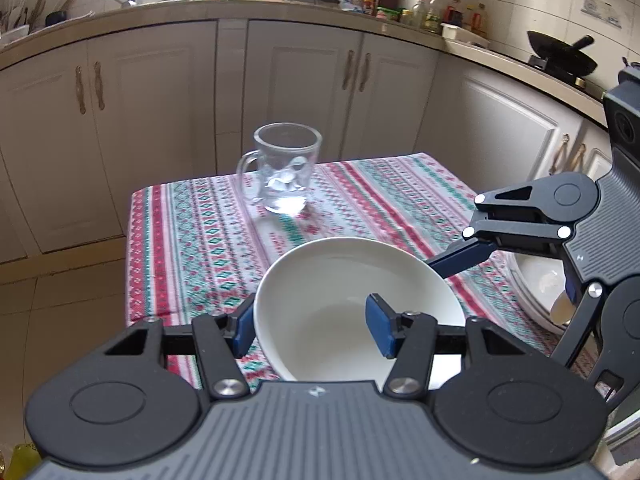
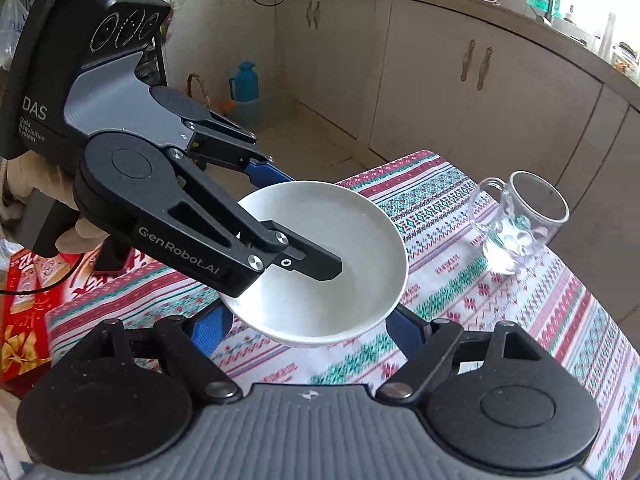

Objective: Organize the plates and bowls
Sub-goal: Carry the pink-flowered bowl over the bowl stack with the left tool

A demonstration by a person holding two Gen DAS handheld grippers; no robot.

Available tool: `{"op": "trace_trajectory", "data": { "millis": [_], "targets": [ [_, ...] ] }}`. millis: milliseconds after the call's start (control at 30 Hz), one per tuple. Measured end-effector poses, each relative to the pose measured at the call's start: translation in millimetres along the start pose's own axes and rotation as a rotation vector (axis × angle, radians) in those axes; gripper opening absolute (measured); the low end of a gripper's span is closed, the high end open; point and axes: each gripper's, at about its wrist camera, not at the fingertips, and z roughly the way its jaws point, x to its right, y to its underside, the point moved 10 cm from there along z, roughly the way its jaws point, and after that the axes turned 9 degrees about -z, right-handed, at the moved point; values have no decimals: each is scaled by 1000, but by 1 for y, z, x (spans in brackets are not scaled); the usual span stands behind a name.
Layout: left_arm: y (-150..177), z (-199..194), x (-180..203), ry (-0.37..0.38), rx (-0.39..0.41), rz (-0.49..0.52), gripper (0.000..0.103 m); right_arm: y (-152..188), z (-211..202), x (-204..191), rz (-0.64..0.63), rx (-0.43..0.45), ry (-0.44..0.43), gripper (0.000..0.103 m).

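white bowl (image 1: 352,304) was lifted above the worktop (image 1: 192,232) with the striped cloth, near the front edge. left claw (image 1: 316,330) clamped its near rim, one blue pad outside the wall, one inside. right claw (image 2: 308,326) stood half spread, fingers either side of the bowl from below; contact unclear. glass mug (image 1: 286,168) stood further back, apart. second white dish (image 1: 536,280) sat behind the right claw.

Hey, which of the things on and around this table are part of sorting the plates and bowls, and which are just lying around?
Job: bowl; second white dish.
Lying about: glass mug; red box; blue flask; wok; bottles.
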Motion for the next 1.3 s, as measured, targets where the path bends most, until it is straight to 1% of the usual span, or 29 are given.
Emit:
{"op": "trace_trajectory", "data": {
  "millis": [400,633,767,967,1100,1300],
  "targets": [
    [22,-33,52,26,8,42,55,28,-58,-33,6,22,50,87],
    [37,-46,78,38,3,55,55,46,-78,-51,13,24,65,87],
    [45,-49,89,46,-1,61,55,57,-84,-57,21,23,70,87],
    [55,-43,102,61,-20,67,55,73,-87,-59,41,16,74,87],
    [61,-36,106,68,-31,68,56,82,-84,-59,51,-2,76,87],
    [64,-31,107,72,-43,61,56,89,-81,-57,73,-6,65,87]
  ]
}}
